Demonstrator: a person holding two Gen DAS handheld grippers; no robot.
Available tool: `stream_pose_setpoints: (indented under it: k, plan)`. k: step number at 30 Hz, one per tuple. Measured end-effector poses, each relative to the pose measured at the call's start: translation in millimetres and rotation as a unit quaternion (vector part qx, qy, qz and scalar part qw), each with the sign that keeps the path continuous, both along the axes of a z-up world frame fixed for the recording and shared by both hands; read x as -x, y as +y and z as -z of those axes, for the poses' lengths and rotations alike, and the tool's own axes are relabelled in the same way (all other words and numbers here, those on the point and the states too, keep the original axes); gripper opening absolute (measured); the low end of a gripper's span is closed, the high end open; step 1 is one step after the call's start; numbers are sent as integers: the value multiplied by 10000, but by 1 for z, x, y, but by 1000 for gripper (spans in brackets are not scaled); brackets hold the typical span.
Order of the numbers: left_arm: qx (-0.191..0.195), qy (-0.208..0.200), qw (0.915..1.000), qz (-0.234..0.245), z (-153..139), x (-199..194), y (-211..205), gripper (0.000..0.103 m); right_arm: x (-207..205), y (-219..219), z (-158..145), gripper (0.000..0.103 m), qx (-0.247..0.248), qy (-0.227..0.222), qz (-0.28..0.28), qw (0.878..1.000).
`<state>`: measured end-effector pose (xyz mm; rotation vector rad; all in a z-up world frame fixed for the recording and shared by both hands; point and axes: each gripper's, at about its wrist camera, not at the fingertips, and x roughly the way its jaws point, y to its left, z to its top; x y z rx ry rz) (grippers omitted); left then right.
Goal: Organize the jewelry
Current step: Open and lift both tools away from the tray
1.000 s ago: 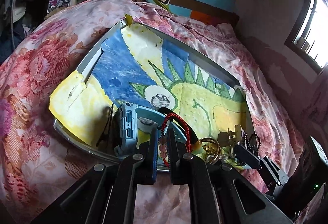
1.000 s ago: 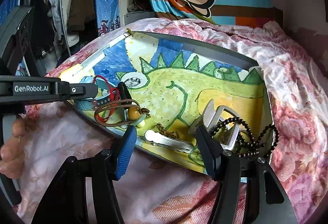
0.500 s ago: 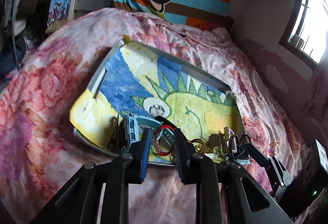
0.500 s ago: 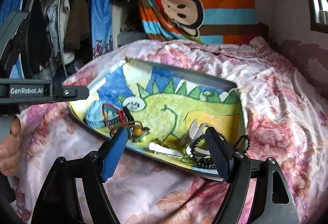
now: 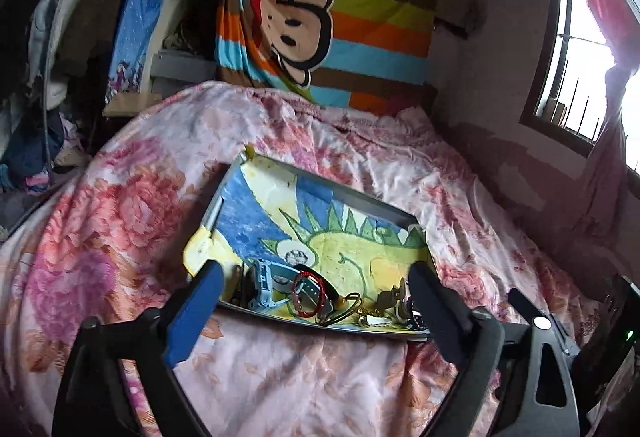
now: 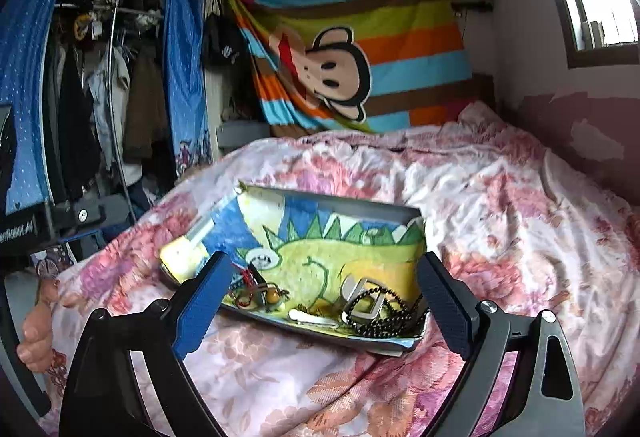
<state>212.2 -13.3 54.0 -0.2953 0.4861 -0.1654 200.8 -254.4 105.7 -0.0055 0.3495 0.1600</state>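
Left gripper [image 5: 316, 311] and right gripper [image 6: 322, 301]: both spread wide, holding nothing, above the quilt [image 5: 296, 369]. Jewelry along tray's [image 6: 332, 203] near edge: red bracelet [image 5: 307, 295], black bead necklace [image 6: 380, 311], possibly a watch [image 5: 262, 283].

The left gripper [image 5: 316, 311] is now drawn back and raised from the tray [image 5: 320, 184]; a second ago its jaws were nearly closed around the red bracelet [image 5: 307, 295], and now they are spread wide and nothing is held. The red bracelet is left lying in the tray beside the blue watch [image 5: 262, 283]. The right gripper [image 6: 320, 311] is likewise pulled back from the tray [image 6: 332, 199], its jaws set wider than before, so more of the bed [image 6: 500, 205] is seen.
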Motion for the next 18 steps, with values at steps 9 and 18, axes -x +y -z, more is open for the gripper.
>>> stream_pose_setpoints:
  k: [9,18]
  plan:
    - [-650,-516,9962,-251,-7,57,1,103,51,-4,-14,102,-274,-353,-77,9990]
    - [-1053,-619,9921,-293,6,118,6,103,112,-2,-13,102,-175,-518,-135,9984]
